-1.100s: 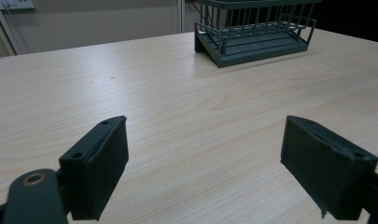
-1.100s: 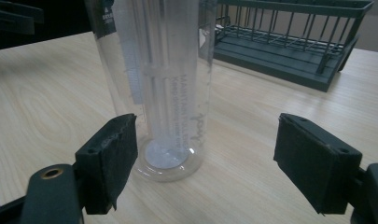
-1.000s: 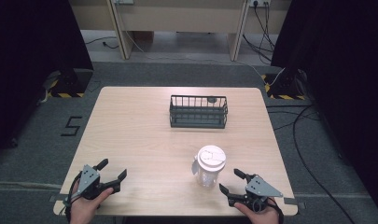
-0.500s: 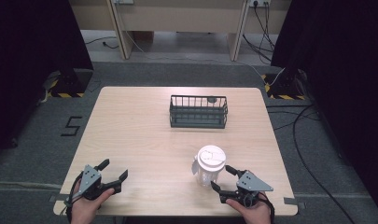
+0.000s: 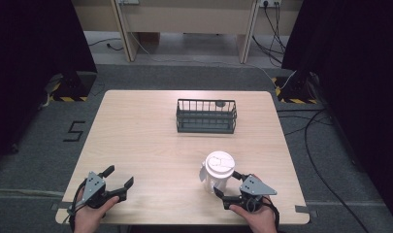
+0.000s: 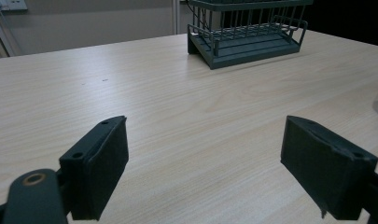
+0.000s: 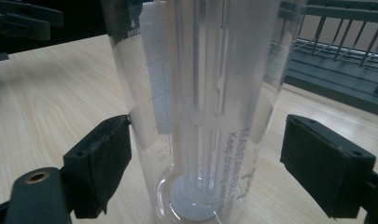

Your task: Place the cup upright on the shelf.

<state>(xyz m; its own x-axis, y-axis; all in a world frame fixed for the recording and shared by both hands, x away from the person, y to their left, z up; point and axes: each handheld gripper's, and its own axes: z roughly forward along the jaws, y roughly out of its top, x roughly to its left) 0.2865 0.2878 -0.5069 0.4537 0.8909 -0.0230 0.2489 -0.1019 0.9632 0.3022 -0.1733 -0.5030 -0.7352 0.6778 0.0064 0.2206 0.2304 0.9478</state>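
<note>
Fingers of both grippers stand spread wide, neither set pressing on anything. Largest in the scene, the light wooden table [image 5: 150,141] carries a dark wire basket [image 5: 206,116] toward its far middle, with bare wood all around it and across the whole left half. Nearer the person, right of centre, stands a clear plastic cup [image 5: 217,171] with a white lid, upright and well inside the near and right edges. At the near right edge, the person's right hand [image 5: 256,216] holds the right gripper [image 5: 225,187] low and angled toward the far left; in the right gripper view its black pads [image 7: 102,163] flank the cup's lower wall, the left pad just beside or touching the wall, the right pad apart from it. At the near left corner, the left hand [image 5: 90,213] rests the left gripper [image 5: 117,178] close to the table edge, pointing toward the far right, with open tabletop between its pads [image 6: 100,170] and the basket well apart ahead.
</note>
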